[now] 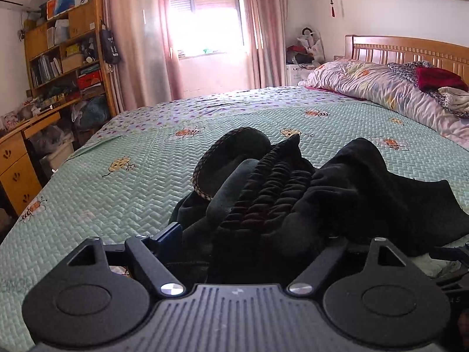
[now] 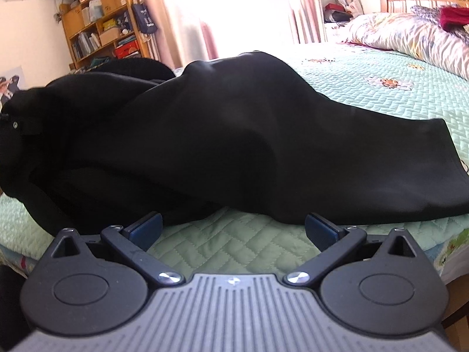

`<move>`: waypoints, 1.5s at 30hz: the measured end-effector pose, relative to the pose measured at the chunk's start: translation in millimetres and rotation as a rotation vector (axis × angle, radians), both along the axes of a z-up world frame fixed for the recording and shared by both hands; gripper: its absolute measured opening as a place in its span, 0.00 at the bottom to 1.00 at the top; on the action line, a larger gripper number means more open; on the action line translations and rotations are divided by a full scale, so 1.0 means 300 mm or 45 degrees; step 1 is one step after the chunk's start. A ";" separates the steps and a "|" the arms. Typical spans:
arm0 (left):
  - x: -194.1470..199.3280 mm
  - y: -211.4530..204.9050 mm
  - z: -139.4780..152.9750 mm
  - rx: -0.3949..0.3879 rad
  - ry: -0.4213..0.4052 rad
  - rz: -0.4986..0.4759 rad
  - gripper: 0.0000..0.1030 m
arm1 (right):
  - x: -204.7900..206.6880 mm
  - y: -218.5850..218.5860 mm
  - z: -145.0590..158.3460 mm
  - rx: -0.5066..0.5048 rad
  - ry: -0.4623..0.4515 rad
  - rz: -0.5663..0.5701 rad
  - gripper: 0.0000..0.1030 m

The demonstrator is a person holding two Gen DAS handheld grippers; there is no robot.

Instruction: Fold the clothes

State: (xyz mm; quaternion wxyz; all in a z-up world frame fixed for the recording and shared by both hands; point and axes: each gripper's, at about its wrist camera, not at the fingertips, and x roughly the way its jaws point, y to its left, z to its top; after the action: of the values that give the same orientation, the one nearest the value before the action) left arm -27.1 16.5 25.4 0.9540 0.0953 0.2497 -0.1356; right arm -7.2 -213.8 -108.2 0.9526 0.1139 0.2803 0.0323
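A black garment [image 1: 337,193] with a gathered elastic waistband [image 1: 278,187] lies crumpled on the green quilted bedspread [image 1: 132,193]. My left gripper [image 1: 252,237] is low at the garment's near edge, with its jaws wide. Its left blue pad [image 1: 171,233] shows beside the cloth, and the right pad is hidden under the fabric. Bunched cloth fills the gap between the fingers. In the right wrist view the same garment [image 2: 234,132] forms a long dark heap. My right gripper [image 2: 233,228] stands open just short of it, with only bedspread [image 2: 231,243] between its pads.
A rolled floral duvet [image 1: 381,85] with a red garment [image 1: 439,79] lies by the wooden headboard [image 1: 410,50]. A bookshelf [image 1: 67,50] and desk [image 1: 20,152] stand left of the bed. Curtains frame a bright window [image 1: 205,23]. The bed's near edge [image 2: 451,243] is close on the right.
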 end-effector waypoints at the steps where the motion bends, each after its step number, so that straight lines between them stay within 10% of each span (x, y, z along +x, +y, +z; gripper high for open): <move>1: 0.002 0.000 0.003 0.001 0.002 0.000 0.81 | 0.000 0.003 0.003 -0.011 0.001 0.004 1.00; 8: 0.014 -0.037 0.017 0.004 -0.003 -0.002 0.96 | 0.007 -0.005 0.009 0.004 -0.011 0.014 1.00; 45: 0.019 -0.096 -0.004 0.049 0.046 0.051 0.98 | -0.043 -0.073 0.009 0.128 -0.062 0.009 1.00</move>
State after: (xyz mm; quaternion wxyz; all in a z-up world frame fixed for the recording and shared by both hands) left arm -21.5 -12.2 24.1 0.9499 0.1063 0.2714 -0.1133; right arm -20.2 -235.7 -105.4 0.9521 0.1599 0.2553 0.0524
